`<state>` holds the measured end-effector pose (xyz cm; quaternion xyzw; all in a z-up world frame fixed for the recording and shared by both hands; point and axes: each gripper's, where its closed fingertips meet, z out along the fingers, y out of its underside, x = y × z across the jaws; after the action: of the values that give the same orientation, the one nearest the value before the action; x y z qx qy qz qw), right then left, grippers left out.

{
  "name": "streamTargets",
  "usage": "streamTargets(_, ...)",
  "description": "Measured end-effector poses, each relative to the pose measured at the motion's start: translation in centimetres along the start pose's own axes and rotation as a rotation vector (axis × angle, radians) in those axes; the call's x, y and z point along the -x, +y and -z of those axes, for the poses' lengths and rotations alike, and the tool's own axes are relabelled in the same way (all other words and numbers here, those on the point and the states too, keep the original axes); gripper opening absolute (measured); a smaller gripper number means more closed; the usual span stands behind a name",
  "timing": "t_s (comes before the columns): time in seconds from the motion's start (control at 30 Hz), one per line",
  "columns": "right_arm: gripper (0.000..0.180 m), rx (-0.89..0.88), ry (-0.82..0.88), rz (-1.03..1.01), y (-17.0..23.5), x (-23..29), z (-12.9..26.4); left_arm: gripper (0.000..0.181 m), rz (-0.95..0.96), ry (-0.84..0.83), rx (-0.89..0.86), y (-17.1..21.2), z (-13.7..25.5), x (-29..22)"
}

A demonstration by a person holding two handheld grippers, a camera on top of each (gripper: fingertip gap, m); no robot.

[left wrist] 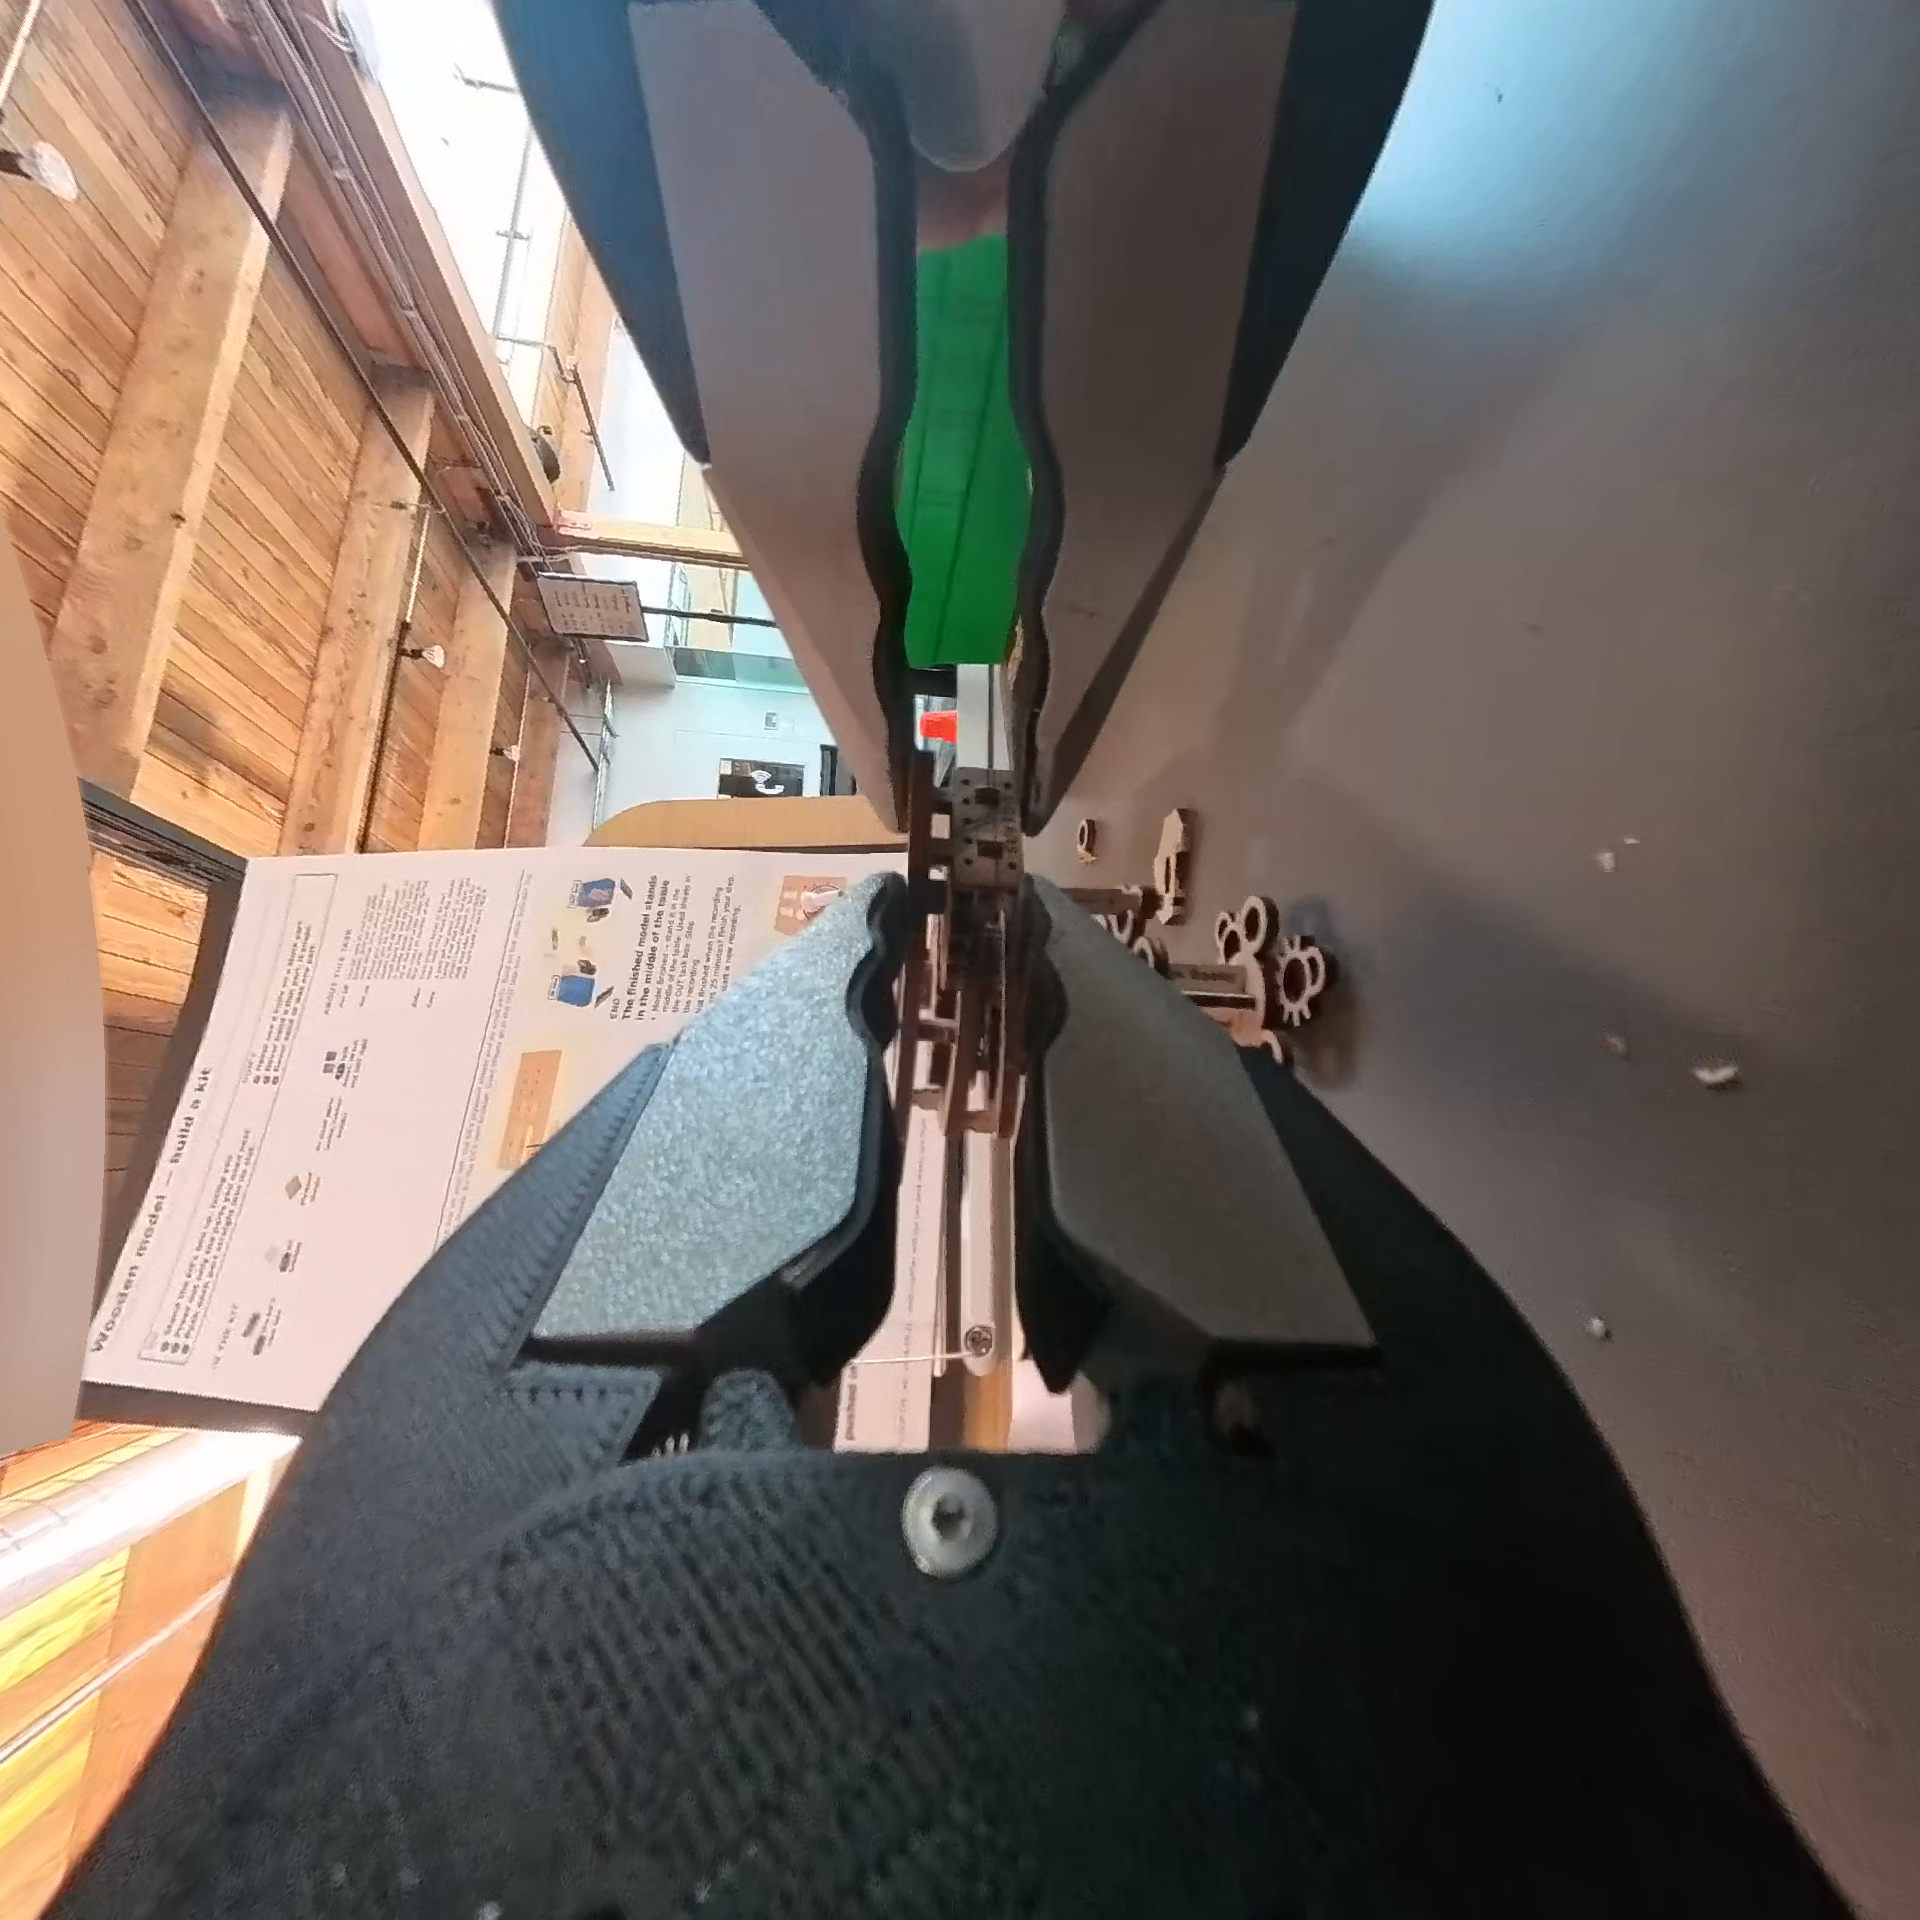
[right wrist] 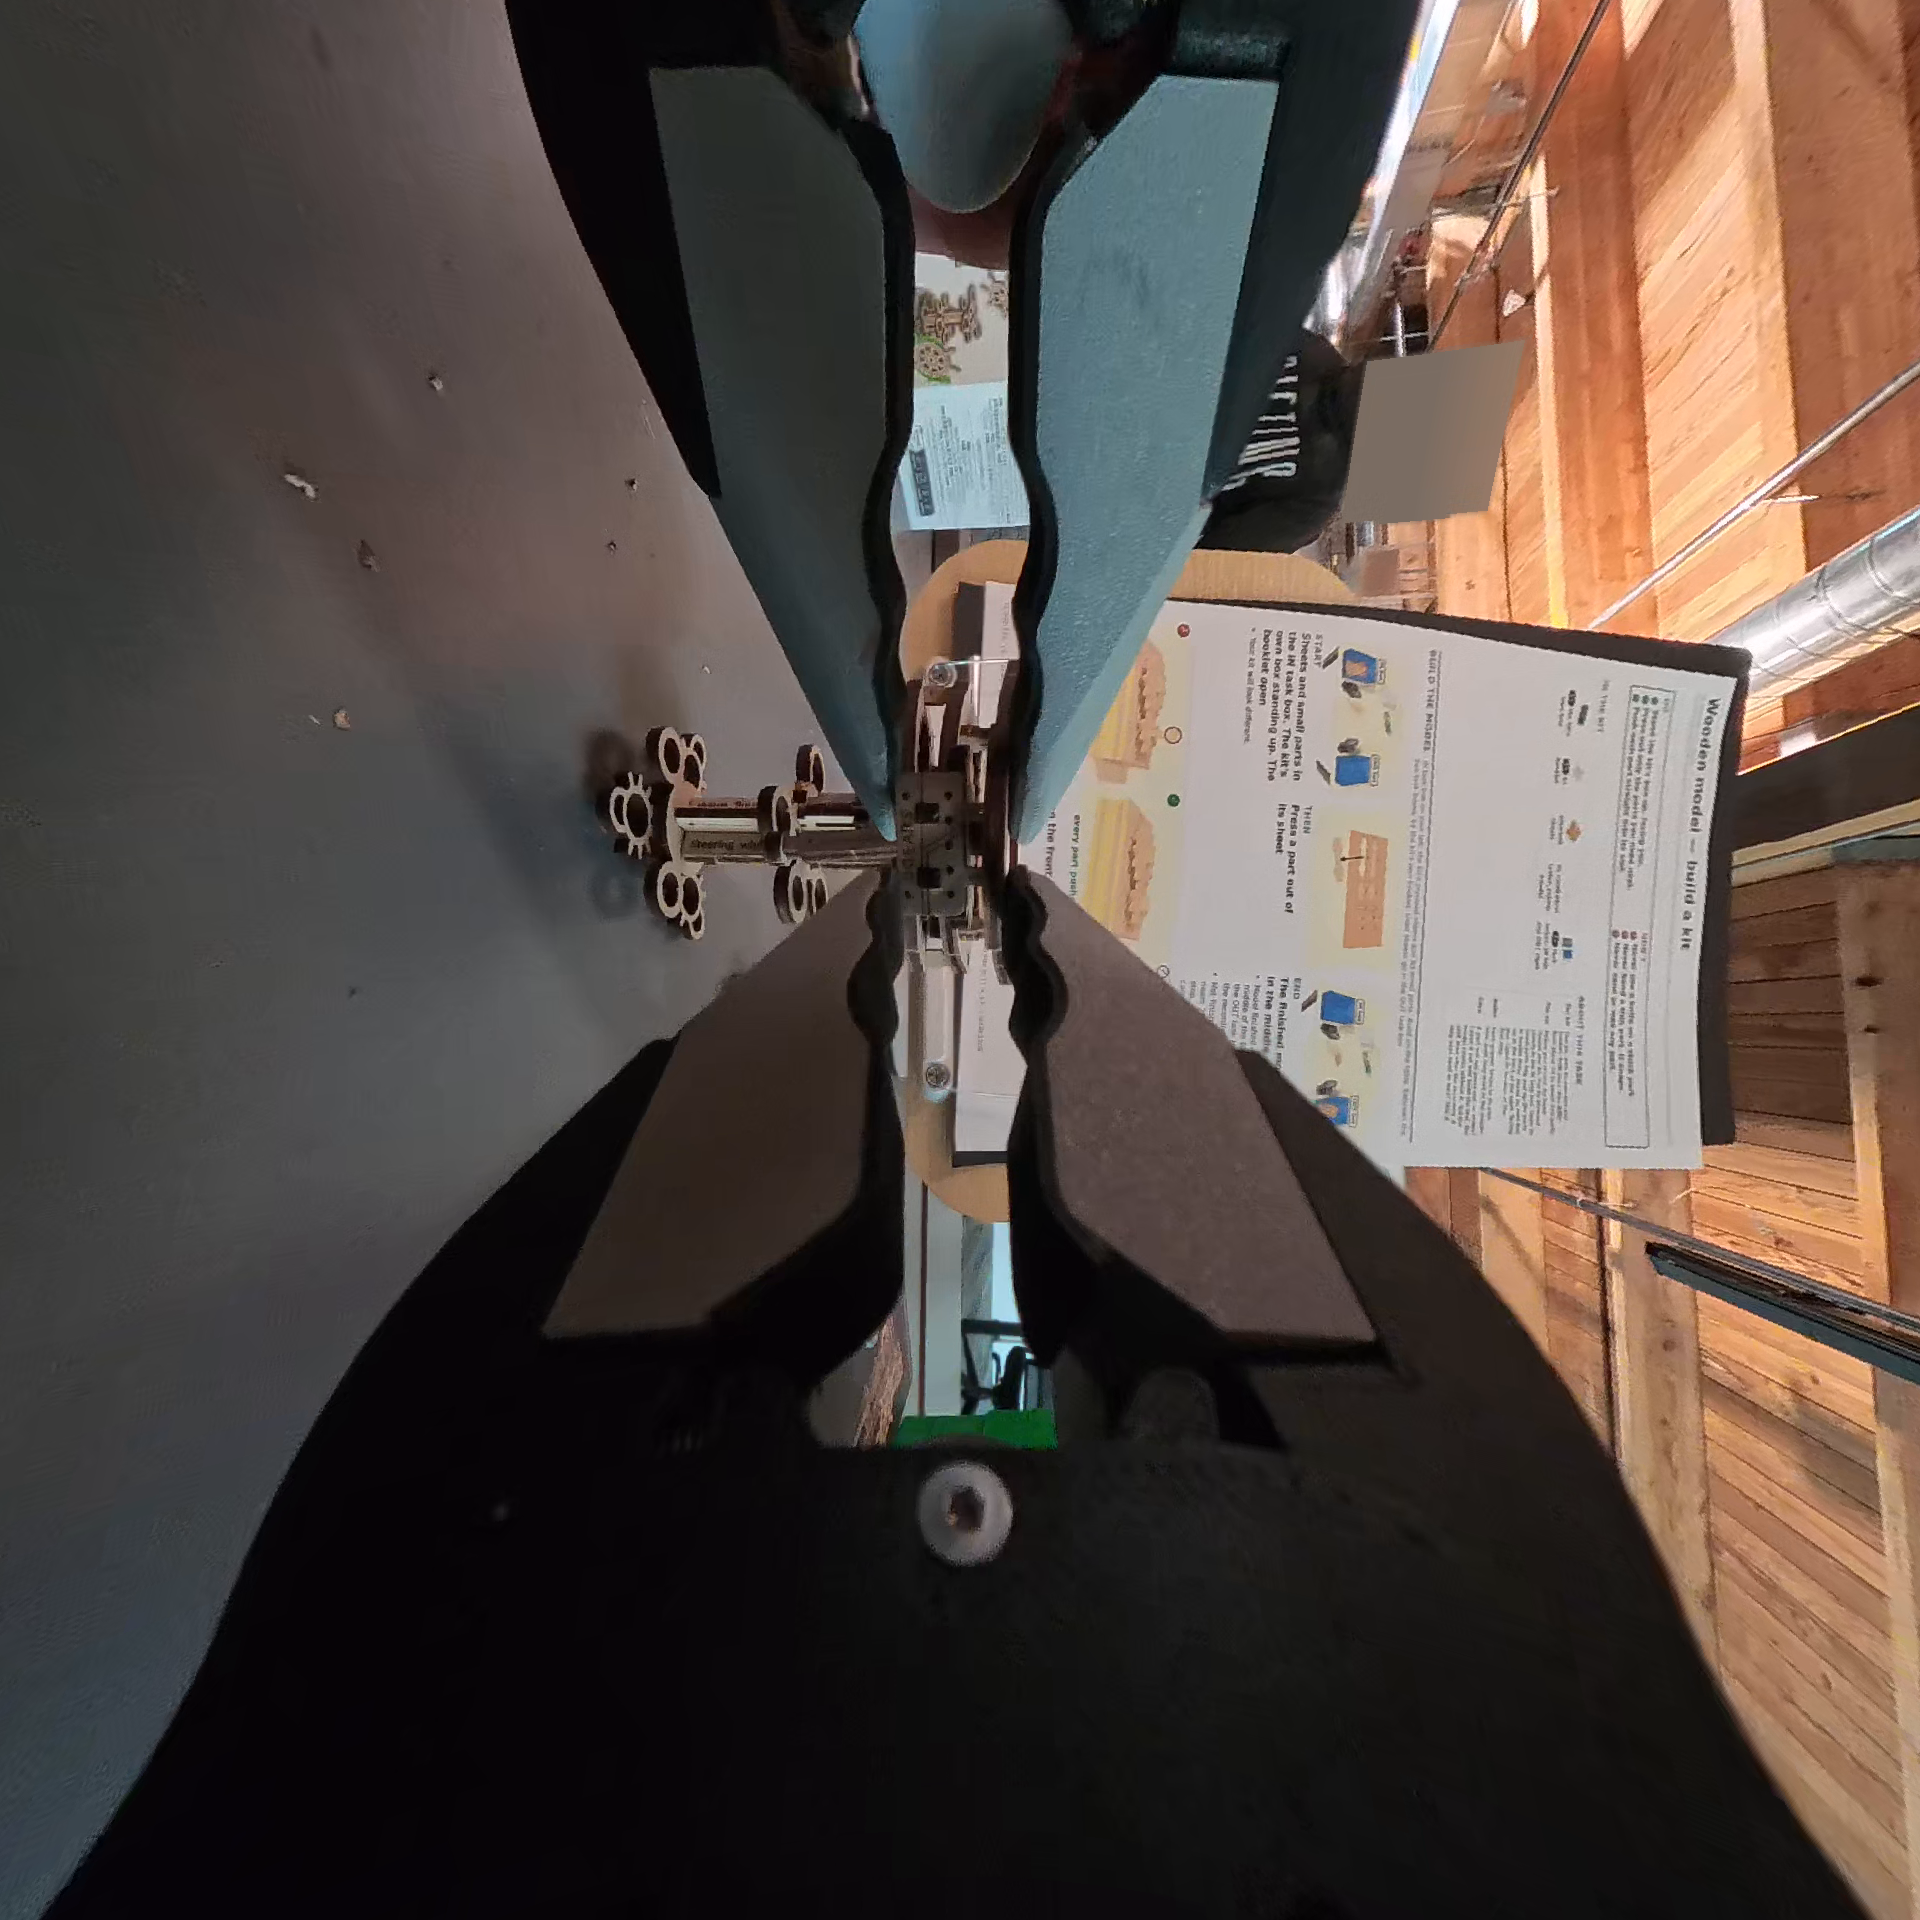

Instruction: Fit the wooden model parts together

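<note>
Your two grippers meet tip to tip over the grey table [right wrist: 260, 1039], and both views are tipped on their side. Your left gripper [left wrist: 961, 940] has its two fingers close together, squeezing a small wooden model [left wrist: 971, 966] made of thin brown slotted bits. Your right gripper [right wrist: 951, 894] comes at the same wooden model [right wrist: 940, 831] from the other end, and its fingers pinch it too. So the model is held up between both tools, just off the table. In the left view, the other gripper fills the top, and in the right view, the other one does the same. A little wooden wheel part [right wrist: 717, 831] with round flower-shaped ends sits on the table, and one end of it reaches right up to the model; you cannot tell if they are joined. Small pale crumbs [right wrist: 301, 483] lie on the table, well apart from the model. A white instruction sheet [right wrist: 1455, 883] with small drawings stands behind your grippers. Past it is a wall of warm wooden planks [right wrist: 1714, 312].
</note>
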<state>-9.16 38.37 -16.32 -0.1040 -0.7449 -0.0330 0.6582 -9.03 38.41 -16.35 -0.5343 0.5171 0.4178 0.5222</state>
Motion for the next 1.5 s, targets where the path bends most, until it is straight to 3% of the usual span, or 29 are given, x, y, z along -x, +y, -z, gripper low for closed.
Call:
streamTargets(0.63,0.023,-0.067,0.037,-0.160,0.6,-0.6,-0.5,0.016,-0.027,-0.024,0.017,0.8,0.2,0.5)
streamTargets(0.87,0.016,-0.051,0.128,0.065,0.2,-0.6,-0.8,0.016,-0.072,-0.025,0.015,1.0,0.2,0.3)
streamTargets(1.0,0.013,-0.046,0.129,0.096,0.3,-0.4,-1.2,0.017,-0.086,-0.012,0.030,1.4,0.0,0.0)
streamTargets(1.07,0.000,-0.026,0.146,0.122,0.6,-0.8,-1.4,0.017,-0.114,-0.017,0.035,1.5,-0.2,-0.1)
streamTargets(1.23,0.000,-0.022,0.163,0.168,0.5,-0.8,-1.5,0.017,-0.148,-0.033,0.040,1.7,-0.3,-0.2)
streamTargets(1.33,0.001,-0.029,0.167,0.122,0.4,-1.6,-1.5,0.017,-0.104,-0.030,0.036,1.9,-0.2,0.5)
streamTargets(1.5,0.023,-0.043,0.112,-0.134,0.5,-4.4,-1.6,0.016,0.187,-0.012,0.019,4.4,-0.2,4.1)
